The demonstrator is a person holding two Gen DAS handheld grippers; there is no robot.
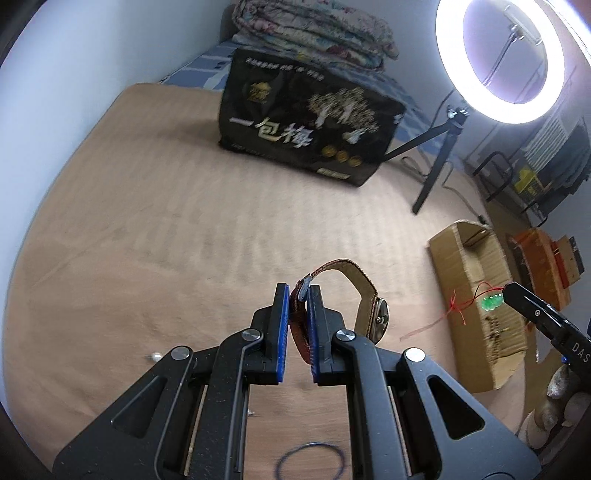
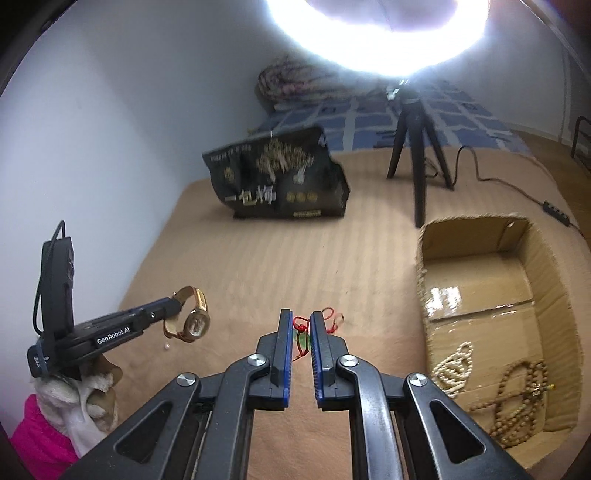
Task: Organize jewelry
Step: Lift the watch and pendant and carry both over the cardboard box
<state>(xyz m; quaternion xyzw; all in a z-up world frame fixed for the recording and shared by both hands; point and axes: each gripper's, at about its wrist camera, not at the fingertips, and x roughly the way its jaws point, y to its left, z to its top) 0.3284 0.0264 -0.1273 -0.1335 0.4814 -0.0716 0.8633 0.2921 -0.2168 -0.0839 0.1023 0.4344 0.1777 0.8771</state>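
My left gripper (image 1: 297, 295) is shut on the brown strap of a gold wristwatch (image 1: 380, 317), which hangs above the tan bed cover; the right wrist view shows the same watch (image 2: 195, 321) dangling from that gripper (image 2: 175, 308). My right gripper (image 2: 300, 319) is shut on a green jade pendant (image 2: 301, 340) with a red cord (image 2: 328, 318). From the left wrist view the pendant (image 1: 491, 302) hangs at the right gripper's tip (image 1: 508, 291), over the near wall of the cardboard box (image 1: 476, 317). That box (image 2: 480, 266) lies to the right and holds two bead strings (image 2: 517, 398).
A black snack bag (image 1: 306, 122) stands at the back of the bed, with a ring light (image 1: 502, 59) on a small tripod (image 1: 436, 162) beside it. A blue loop (image 1: 312, 461) and a small pearl (image 1: 153, 356) lie on the cover near me. Folded quilts (image 1: 314, 33) sit behind.
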